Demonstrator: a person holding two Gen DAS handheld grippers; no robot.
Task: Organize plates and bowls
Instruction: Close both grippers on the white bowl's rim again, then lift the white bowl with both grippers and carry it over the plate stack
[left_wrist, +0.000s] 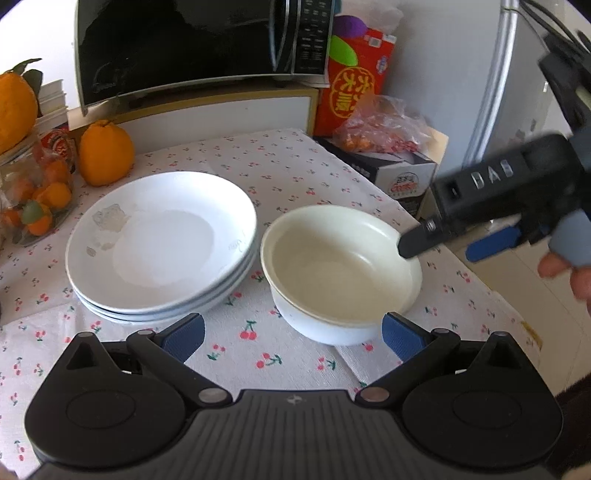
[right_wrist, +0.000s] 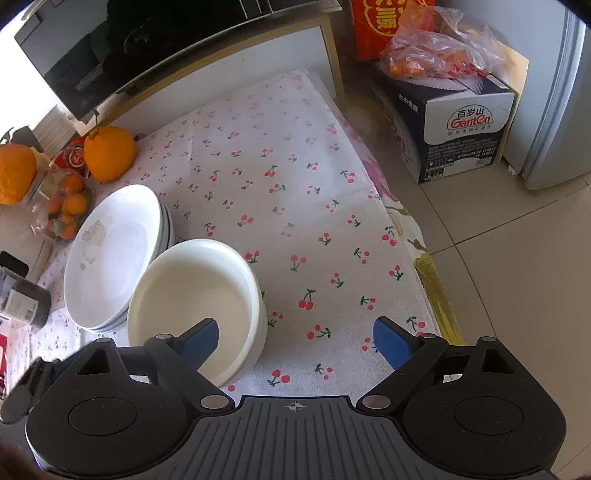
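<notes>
1. A stack of shallow white ceramic plates (left_wrist: 159, 243) sits at the left of a table (left_wrist: 295, 162) covered in a white cherry-print cloth, with a cream-white ceramic bowl (left_wrist: 340, 269) just beside it on the right; from the right wrist view the bowl (right_wrist: 195, 295) appears to be the top one of a nested stack.
2. The left gripper (left_wrist: 293, 338) hovers near the bowl's near side, its blue-padded fingers spread wide and holding nothing.
3. The right gripper (right_wrist: 293, 341) is likewise wide apart and empty; its left finger (right_wrist: 201, 341) is over the bowl's rim, its right finger over the bare cloth.
4. In the left wrist view the right gripper enters from the right, one black fingertip over the bowl's far right rim.
5. Beyond the plates stand a large orange citrus fruit (left_wrist: 106, 153) and a clear container of small oranges (left_wrist: 35, 199).
6. A black microwave oven (left_wrist: 199, 44) sits at the far edge, with a red carton (left_wrist: 354, 85) and a dark cardboard box (right_wrist: 458, 122) at the far right.
</notes>
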